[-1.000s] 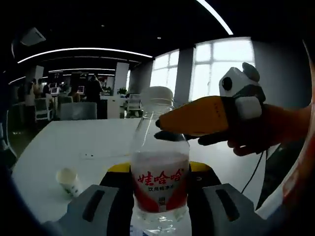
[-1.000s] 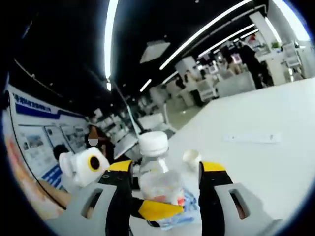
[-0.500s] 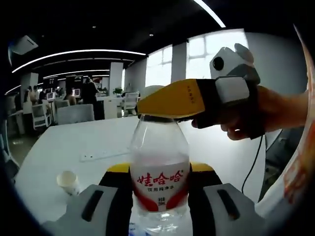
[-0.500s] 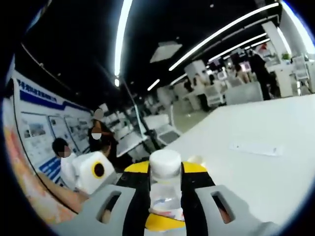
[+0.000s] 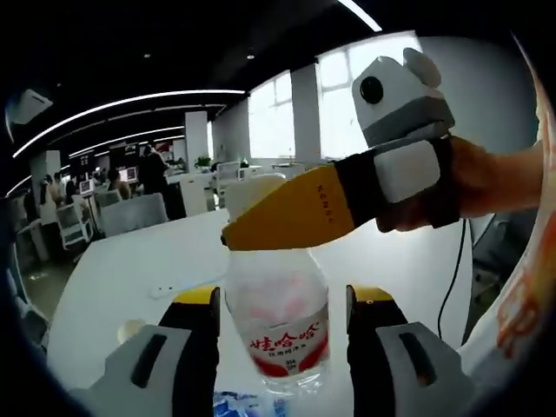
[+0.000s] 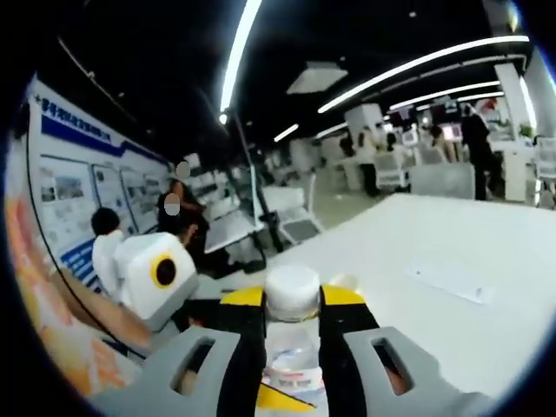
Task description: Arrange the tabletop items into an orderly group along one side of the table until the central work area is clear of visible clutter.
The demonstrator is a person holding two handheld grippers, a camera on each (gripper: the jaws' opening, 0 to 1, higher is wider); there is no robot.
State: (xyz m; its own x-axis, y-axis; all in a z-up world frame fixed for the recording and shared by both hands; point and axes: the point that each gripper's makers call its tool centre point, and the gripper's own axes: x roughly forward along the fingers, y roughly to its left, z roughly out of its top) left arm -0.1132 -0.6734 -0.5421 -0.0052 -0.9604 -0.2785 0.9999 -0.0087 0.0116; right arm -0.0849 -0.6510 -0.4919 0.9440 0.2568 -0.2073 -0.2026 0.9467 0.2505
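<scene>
A clear water bottle (image 5: 276, 343) with a red label and a white cap (image 6: 293, 291) stands upright over the white table (image 5: 130, 269). My right gripper (image 6: 292, 304) is shut on its cap and neck; in the left gripper view it reaches in from the right, its yellow jaw lying across the bottle's top. My left gripper (image 5: 282, 300) flanks the bottle's body with its jaws open, a narrow gap showing on the right side. A person's hand (image 5: 486, 187) holds the right gripper.
A small paper cup (image 5: 130, 330) sits on the table to the left, with a white strip (image 5: 169, 289) lying farther back. A crumpled blue wrapper (image 5: 248, 404) lies under the bottle. Office chairs, desks and people fill the background.
The right gripper came down and shut on the bottle's cap. The left jaws have spread off the bottle's sides, and the bottle sits slightly higher between them.
</scene>
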